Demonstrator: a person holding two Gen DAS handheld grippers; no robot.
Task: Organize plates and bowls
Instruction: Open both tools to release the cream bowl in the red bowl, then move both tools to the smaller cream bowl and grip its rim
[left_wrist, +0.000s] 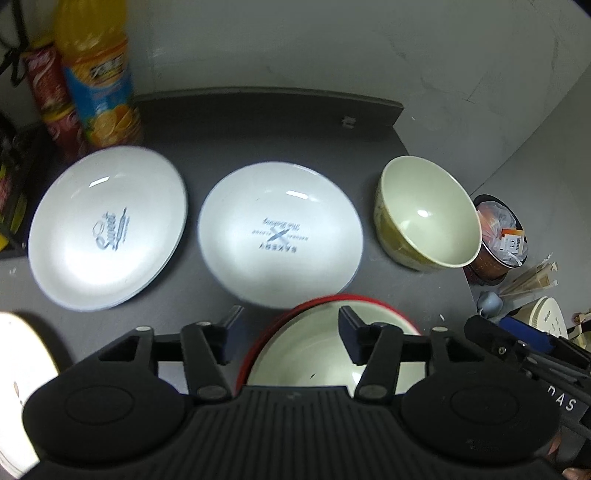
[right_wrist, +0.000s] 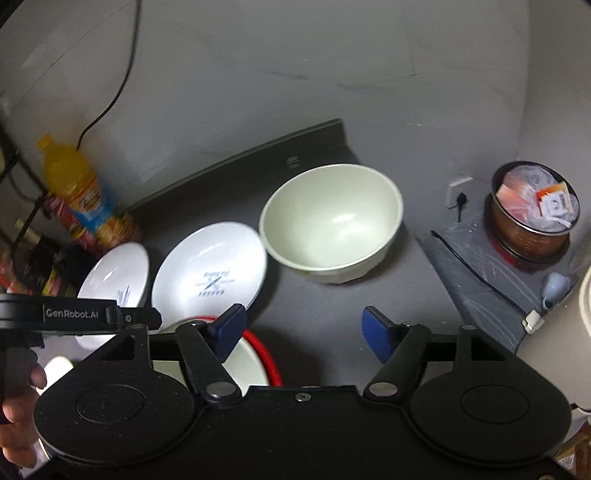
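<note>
The right gripper (right_wrist: 301, 328) is seen at lower centre with its jaws apart and nothing between them. A green bowl (right_wrist: 330, 221) is set above it on the dark table (right_wrist: 332, 314), two white plates (right_wrist: 208, 269) (right_wrist: 114, 280) at left, a red-rimmed bowl (right_wrist: 264, 360) below them.

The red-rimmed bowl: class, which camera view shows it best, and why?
The left wrist view: the red-rimmed bowl sits centred, rim arc and pale inside showing. The right wrist view catches only a sliver behind its hand-held gripper's finger.
</note>
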